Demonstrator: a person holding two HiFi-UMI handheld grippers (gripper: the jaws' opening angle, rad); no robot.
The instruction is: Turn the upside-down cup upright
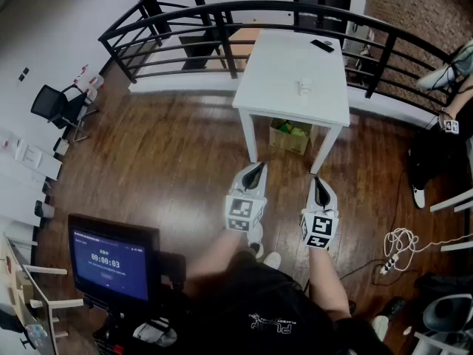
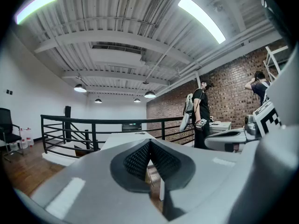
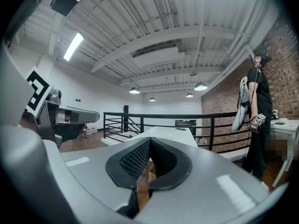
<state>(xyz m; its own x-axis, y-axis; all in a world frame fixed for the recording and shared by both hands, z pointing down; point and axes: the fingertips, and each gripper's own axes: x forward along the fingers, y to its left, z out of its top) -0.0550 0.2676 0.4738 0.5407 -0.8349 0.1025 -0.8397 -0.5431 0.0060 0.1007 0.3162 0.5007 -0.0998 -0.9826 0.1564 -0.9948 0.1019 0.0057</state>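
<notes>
cup [image 1: 304, 87]: tiny white thing on far white counter [image 1: 275, 65], orientation not readable yet. left hand-held gripper [image 1: 254, 171], right hand-held gripper [image 1: 320, 186] both clenched, empty, held near. approach needed first; jaws best opened early, cup taken by side wall for easy flip.

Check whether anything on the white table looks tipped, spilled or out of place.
Nothing looks spilled or askew. A small white cup stands on the table, too far off to tell which way up.
</notes>
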